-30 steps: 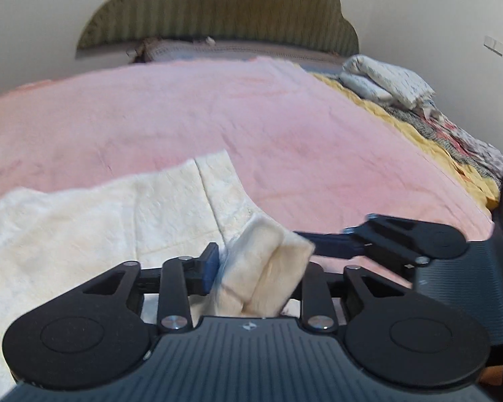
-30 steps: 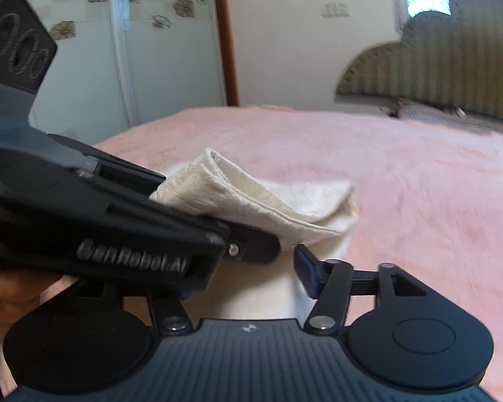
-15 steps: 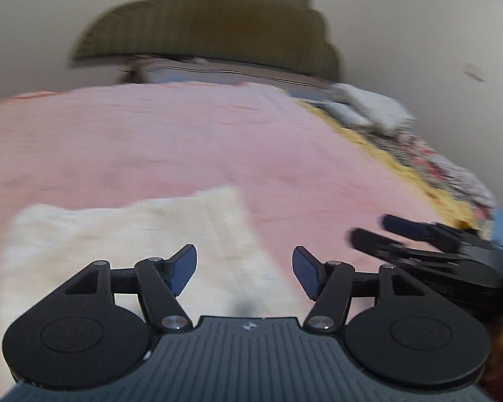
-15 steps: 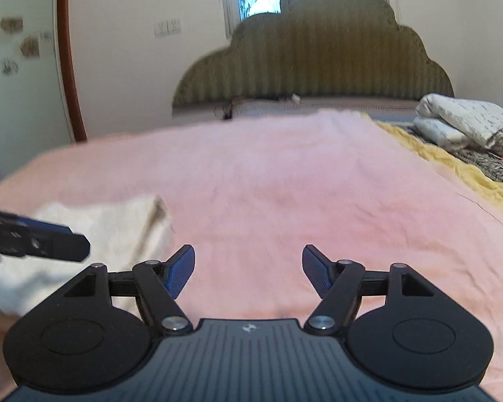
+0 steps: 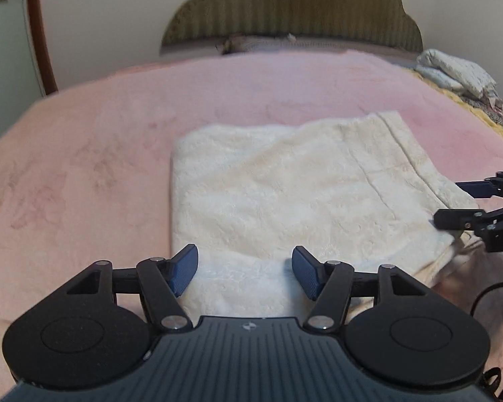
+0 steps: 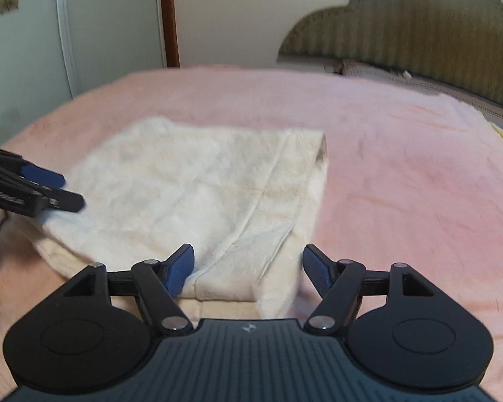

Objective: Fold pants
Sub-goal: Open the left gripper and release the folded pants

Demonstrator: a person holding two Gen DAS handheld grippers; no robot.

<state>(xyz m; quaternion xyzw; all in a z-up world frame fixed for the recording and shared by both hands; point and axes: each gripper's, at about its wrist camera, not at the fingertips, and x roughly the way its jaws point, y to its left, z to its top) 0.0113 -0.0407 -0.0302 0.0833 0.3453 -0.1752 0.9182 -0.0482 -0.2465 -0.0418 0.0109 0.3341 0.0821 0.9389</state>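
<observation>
**Folded pants lying between two open claws**

The cream pants [image 5: 295,197] are lying folded into a rough rectangle on the pink bed [image 5: 94,154], just ahead of both claws. The left claw [image 5: 244,269] is hovering at the near edge of the fabric with its blue pads [image 5: 184,268] spread wide — nothing is sitting between them except the cloth below. Whether the tips are touching the fabric cannot be told.

The right claw [image 6: 248,268] is also standing wide, holding nothing, with the near right corner of the pants [image 6: 198,201] lying straight in front of it and a seam running away from it toward the far edge. From the left claw's camera, the right claw [image 5: 466,201] is showing at the right rim, its fingers parted at the right edge of the pants. From the right claw's camera, the left claw [image 6: 55,189] is poking in at the left, at the cloth's left edge.

Beyond the pants, a green headboard [image 5: 291,10] is standing at the far end of the bed — a pile of patterned bedding [image 5: 456,73] is resting off to the far right.
</observation>
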